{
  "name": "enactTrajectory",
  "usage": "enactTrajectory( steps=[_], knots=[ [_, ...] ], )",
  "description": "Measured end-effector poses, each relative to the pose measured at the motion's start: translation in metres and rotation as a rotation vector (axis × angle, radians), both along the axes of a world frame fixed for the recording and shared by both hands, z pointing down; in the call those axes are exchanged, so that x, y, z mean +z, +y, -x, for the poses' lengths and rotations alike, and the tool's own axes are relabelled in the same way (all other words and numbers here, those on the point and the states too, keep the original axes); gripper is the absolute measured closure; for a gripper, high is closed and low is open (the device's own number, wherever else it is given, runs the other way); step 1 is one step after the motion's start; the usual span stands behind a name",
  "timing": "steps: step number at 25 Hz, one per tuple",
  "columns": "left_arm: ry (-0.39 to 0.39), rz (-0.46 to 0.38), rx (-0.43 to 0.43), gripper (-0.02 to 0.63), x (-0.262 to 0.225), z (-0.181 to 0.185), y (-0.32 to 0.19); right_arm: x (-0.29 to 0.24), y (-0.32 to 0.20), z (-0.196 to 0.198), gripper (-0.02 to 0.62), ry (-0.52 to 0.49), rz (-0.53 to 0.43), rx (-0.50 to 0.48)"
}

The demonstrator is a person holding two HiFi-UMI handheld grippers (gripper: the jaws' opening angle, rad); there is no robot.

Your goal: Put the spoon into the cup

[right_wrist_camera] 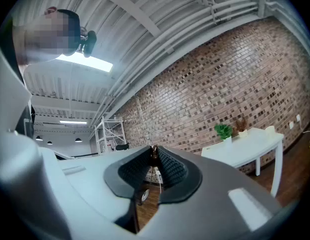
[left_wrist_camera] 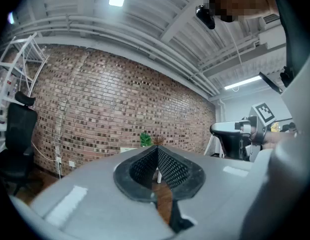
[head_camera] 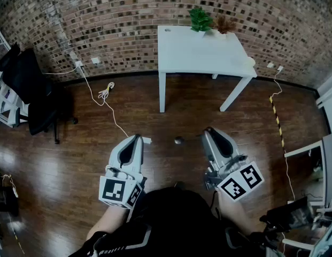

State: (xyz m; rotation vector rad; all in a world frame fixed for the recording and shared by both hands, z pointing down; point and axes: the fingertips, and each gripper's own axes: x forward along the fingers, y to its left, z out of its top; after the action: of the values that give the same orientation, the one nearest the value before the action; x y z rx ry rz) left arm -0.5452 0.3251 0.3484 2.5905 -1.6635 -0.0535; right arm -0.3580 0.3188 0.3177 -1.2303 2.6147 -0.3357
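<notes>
Sleeves of dark cloth show at the near edge of the head view, and from them the person holds both tools out roughly level over the brown plank floor (head_camera: 75, 159), which looks like a carrying posture and not a working one.

The left gripper (head_camera: 137, 137) has its black ribbed pads pressed together with nothing between them. It seems idle, perhaps kept free to steady the cup later.

The right gripper (head_camera: 208, 131) is clamped on the thin metal spoon (head_camera: 178, 140), pinching the handle's end at the very tip of the pads. That grip leaves most of the length free, so the bowl can lead into a cup.

From above, the spoon's long axis runs left to right. The handle end is at the right in the jaws, and the round bowl points left into the gap between the two grippers. The right gripper view shows it also dropping from the pad tips, with the bowl lowest.

Further off, a white cable (head_camera: 104, 92) trails across the floor and a black office chair (head_camera: 26, 90) stands at the far left. A white rectangular table (head_camera: 198, 52) stands well apart from the spoon, against the brick wall (head_camera: 101, 20). It carries a green potted plant (head_camera: 200, 19) and a brown dried plant (head_camera: 225, 24) just beside it. A small white object (head_camera: 251, 62) sits at the table's right end. It may be the cup, but I cannot tell.
</notes>
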Motion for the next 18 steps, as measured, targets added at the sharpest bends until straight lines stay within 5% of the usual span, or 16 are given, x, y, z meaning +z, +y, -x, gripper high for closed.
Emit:
enactTrajectory(
  steps=[5, 18],
  knots=[
    [0.000, -0.028, -0.096, 0.612, -0.012, -0.044, -0.016, 0.005, -0.020, -0.057, 0.545, 0.032, 0.049, -0.010],
    [0.035, 0.030, 0.112, 0.612, 0.001, -0.106, -0.092, -0.004, -0.088, -0.108, 0.545, 0.031, 0.062, 0.140]
  ],
)
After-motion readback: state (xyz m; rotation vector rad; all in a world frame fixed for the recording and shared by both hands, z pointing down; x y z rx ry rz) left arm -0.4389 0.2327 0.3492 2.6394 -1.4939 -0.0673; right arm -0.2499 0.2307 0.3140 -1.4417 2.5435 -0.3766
